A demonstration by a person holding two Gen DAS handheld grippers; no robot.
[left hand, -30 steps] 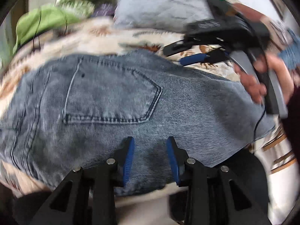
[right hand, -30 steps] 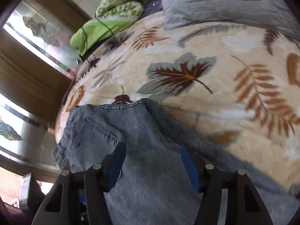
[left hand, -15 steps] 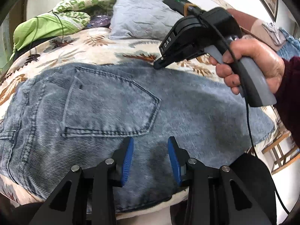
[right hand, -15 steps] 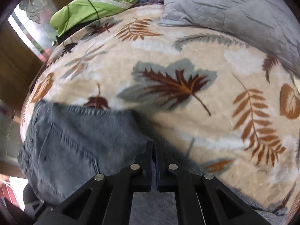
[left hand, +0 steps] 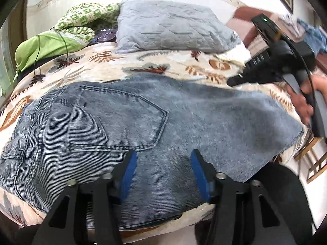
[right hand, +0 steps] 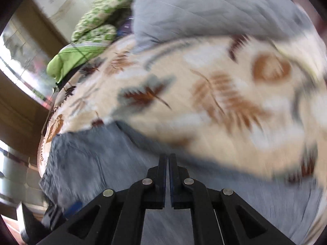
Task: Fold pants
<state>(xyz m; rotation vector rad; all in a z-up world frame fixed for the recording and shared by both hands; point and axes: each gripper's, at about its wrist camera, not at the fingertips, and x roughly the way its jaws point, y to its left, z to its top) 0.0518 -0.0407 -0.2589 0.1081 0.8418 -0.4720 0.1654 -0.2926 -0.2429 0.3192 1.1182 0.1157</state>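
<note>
Jeans [left hand: 143,126] lie folded on the leaf-print blanket [left hand: 106,61] (grey pillow [left hand: 169,30] beyond); left gripper [left hand: 163,173] is opening above the denim, right gripper [right hand: 167,163] pressed together, empty

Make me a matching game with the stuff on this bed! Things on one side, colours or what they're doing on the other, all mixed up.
Things:
1. pants
2. pillow
3. left gripper
4. right gripper

Descriptions:
A. grey and quilted, at the far end of the bed
B. jaws pressed together
C. blue denim, lying flat with a back pocket showing
D. jaws apart and opening, above the denim

Pairs: 1-C, 2-A, 3-D, 4-B
</note>
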